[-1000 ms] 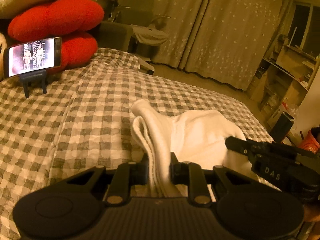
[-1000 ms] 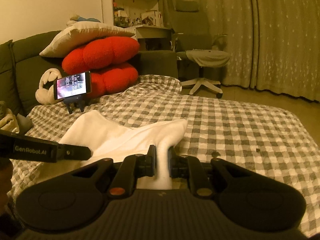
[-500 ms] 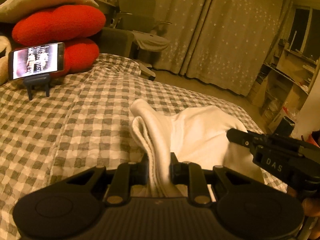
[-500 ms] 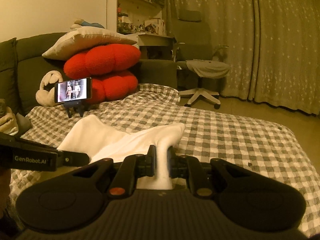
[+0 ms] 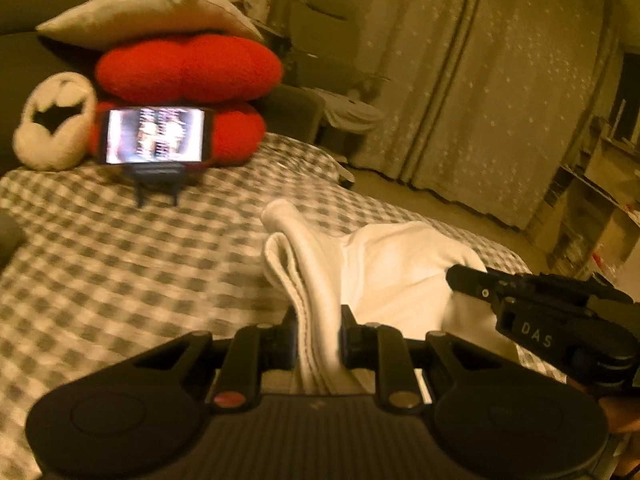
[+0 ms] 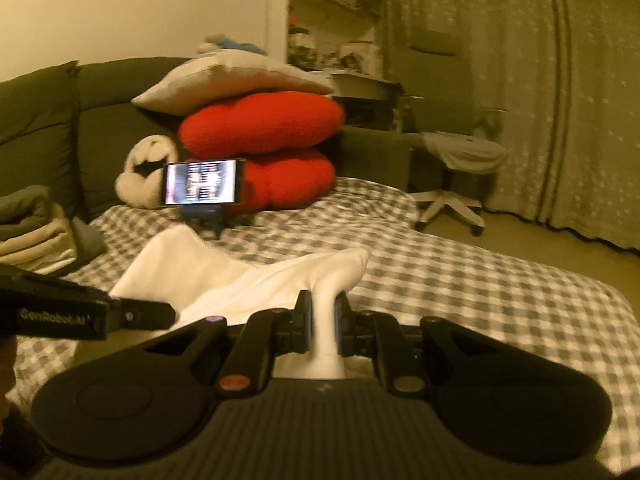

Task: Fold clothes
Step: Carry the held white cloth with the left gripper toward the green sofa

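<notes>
Each hand-held gripper (image 5: 319,334) (image 6: 321,326) pinches blurred white garment (image 5: 394,264).

Both views have swung left and closer toward the head of the bed (image 5: 120,272). The phone (image 5: 155,135) on its stand and the red cushions (image 5: 188,68) now appear larger and nearer the centre, a stack of folded laundry (image 6: 36,232) has come into the right wrist view, and both views have turned blurry.
</notes>
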Demonstrator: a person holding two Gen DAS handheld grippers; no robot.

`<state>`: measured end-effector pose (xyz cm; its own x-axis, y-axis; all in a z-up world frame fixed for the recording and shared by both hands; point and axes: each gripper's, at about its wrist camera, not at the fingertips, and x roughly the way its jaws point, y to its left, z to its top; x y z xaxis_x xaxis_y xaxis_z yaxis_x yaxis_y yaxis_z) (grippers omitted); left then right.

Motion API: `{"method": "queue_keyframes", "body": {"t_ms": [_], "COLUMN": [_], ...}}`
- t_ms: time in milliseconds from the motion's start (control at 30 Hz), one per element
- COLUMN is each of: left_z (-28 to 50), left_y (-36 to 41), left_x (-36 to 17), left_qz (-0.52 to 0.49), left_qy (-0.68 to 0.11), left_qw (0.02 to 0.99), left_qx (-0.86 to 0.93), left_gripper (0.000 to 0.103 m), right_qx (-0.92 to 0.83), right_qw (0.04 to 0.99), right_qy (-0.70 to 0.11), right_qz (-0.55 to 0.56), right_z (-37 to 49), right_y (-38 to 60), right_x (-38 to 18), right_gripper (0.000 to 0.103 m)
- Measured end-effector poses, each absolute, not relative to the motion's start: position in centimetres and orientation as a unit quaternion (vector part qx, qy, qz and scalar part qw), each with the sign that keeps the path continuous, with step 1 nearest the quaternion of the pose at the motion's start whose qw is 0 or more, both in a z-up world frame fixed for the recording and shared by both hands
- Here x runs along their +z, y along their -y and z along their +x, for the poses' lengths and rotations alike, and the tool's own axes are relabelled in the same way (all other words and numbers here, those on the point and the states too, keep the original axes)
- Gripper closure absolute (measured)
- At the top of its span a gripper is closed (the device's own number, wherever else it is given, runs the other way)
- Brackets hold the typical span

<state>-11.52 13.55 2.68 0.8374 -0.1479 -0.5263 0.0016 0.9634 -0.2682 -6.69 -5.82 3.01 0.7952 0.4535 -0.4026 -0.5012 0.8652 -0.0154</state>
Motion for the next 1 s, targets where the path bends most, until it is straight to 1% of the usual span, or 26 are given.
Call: {"method": "queue_keyframes", "body": {"t_ms": [433, 667, 1000], "left_z": [-14.7, -16.6, -19.7], "left_y": [-20.1, -24.0, -29.4], "left_x": [4.0, 5.0, 8.6], "left_qz": [-0.170, -0.190, -0.203], "left_qy": [-0.265, -0.241, -0.175], "left_qw": [0.948, 0.947, 0.951], "left_qx": [0.048, 0.100, 0.153], "left_gripper": [0.083, 0.084, 0.084], "right_qx": [0.350, 0.415, 0.480], "right_qw": [0.910, 0.872, 0.849], "right_qy": [-0.194, -0.242, -0.191], "right_qz": [-0.109, -0.093, -0.109], "right_z": [-4.9, -3.1, -3.2], "right_y": [-2.7, -7.3, -13.5], "right_x": [4.9, 5.4, 9.1], "right_gripper": [0.090, 0.090, 0.090]}}
